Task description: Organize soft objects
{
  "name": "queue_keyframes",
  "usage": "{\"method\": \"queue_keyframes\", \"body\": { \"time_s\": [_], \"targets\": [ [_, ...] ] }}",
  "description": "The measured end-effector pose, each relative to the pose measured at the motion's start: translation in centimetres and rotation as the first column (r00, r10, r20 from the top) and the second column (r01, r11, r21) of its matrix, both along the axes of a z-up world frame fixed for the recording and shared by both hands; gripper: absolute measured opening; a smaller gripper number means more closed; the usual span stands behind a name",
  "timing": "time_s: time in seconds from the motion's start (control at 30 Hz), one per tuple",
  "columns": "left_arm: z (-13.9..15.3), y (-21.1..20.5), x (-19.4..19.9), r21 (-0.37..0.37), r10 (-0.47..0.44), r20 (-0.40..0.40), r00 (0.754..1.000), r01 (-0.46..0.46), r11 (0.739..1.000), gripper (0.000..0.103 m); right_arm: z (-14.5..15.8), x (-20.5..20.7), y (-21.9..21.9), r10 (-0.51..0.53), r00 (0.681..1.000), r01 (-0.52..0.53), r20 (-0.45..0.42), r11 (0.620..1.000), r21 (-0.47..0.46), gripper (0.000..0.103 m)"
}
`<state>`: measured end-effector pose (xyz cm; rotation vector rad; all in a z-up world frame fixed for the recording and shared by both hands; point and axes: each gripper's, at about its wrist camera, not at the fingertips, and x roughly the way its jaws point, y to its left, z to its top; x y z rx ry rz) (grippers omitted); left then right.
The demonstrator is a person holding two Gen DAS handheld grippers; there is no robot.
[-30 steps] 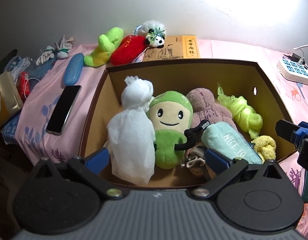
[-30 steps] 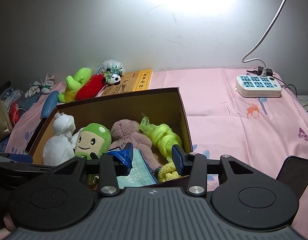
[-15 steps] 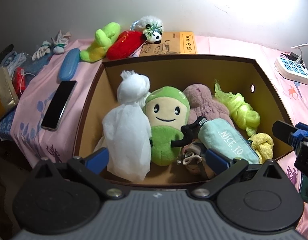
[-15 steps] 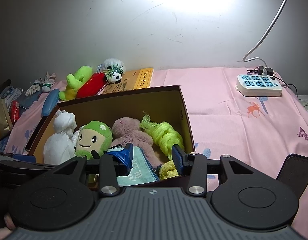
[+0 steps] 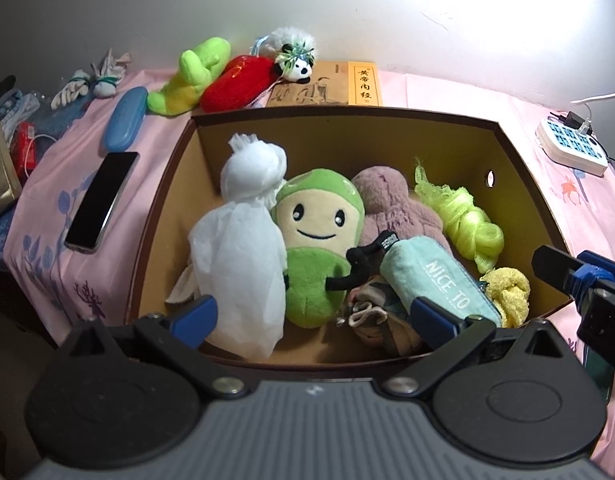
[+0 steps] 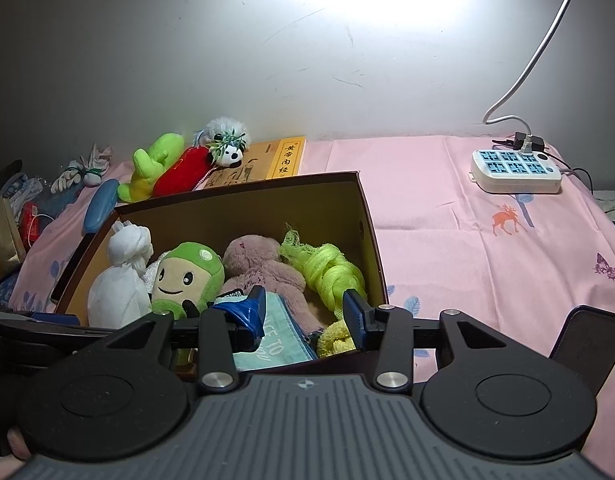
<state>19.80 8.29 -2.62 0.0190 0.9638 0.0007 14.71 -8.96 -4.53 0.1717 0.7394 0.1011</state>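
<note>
Sitting on a pink cloth, a cardboard box holds soft things in a row: a white bundle, a smiling green plush, a pink plush, a neon-green knot. More toys lie behind the box by the wall. The left gripper hovers with jaws spread wide, empty; the right gripper is likewise parted, holding nothing. Everything looks light and squashy, so pinch each at its thickest middle.
</note>
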Motion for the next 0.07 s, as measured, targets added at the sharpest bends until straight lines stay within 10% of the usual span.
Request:
{"method": "queue_keyframes", "body": {
  "time_s": [0.07],
  "targets": [
    [0.21, -0.01, -0.09, 0.005, 0.005, 0.011, 1.0, -0.005, 1.0, 0.102, 0.05, 0.0, -0.02, 0.001, 1.0, -0.001, 0.001, 1.0, -0.001, 0.026]
  ]
}}
